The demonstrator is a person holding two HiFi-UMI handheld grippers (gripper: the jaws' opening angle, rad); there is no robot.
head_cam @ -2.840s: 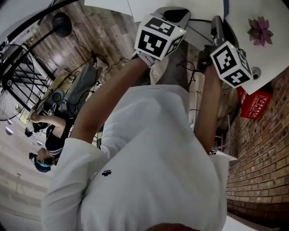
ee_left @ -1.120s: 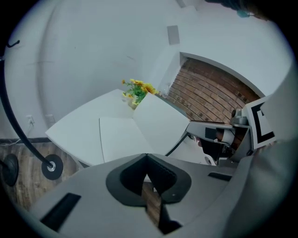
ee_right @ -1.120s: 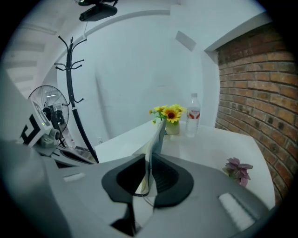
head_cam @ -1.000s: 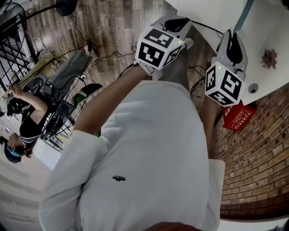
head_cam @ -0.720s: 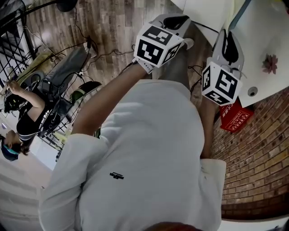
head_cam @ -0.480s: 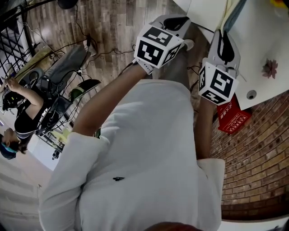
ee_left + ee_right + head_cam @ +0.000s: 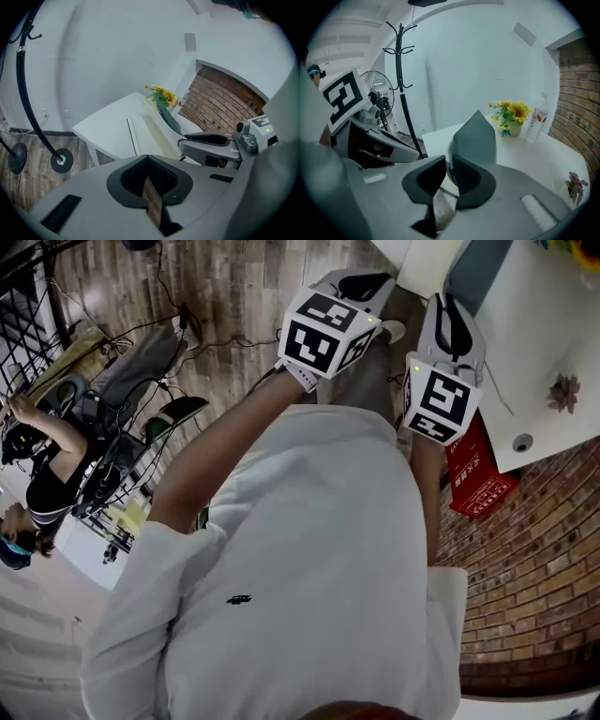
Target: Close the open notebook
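Note:
The notebook lies open on the white table, its cream pages flat. Its grey-green cover stands raised, and also shows as a curved sheet and at the table's edge. My right gripper is at the cover's near edge with a thin pale edge between its pads. Its jaws stand close together and are just beginning to open. From the left gripper view the right gripper sits at the cover's foot. My left gripper is shut on nothing, short of the table.
Sunflowers in a vase, a clear bottle and a small pink plant stand on the table's far side. A coat stand and fan are beyond it. A red box sits by the brick wall. Another person is at left.
My right gripper has swung left toward the left gripper. The cover, seen edge-on before, now shows a broad grey face. The left gripper has shifted only a little.

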